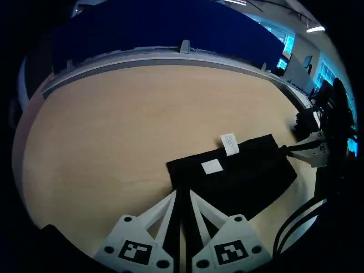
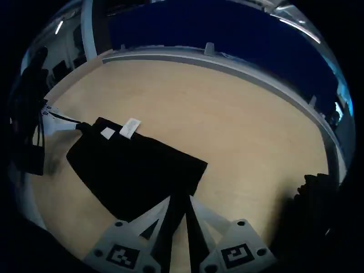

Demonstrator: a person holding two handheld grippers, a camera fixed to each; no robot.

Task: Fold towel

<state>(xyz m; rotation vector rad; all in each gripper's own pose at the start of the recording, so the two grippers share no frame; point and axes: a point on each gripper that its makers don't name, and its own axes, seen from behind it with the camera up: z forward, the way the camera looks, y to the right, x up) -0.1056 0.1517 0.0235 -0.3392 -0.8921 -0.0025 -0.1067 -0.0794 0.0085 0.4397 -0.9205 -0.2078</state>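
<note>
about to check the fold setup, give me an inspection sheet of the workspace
surface: light wooden table, grey rail along its far edge
job's things: black towel lying flat, white label sticking out at one edge, white patch on top
clutter: nothing seen
grippers: left gripper has its fingers close together on a towel corner and appears to pinch it; right gripper does the same at the opposite corner
cables: cables loop beside the towel, off the cloth
surroundings: blue partition behind the table, windows to one side
</note>
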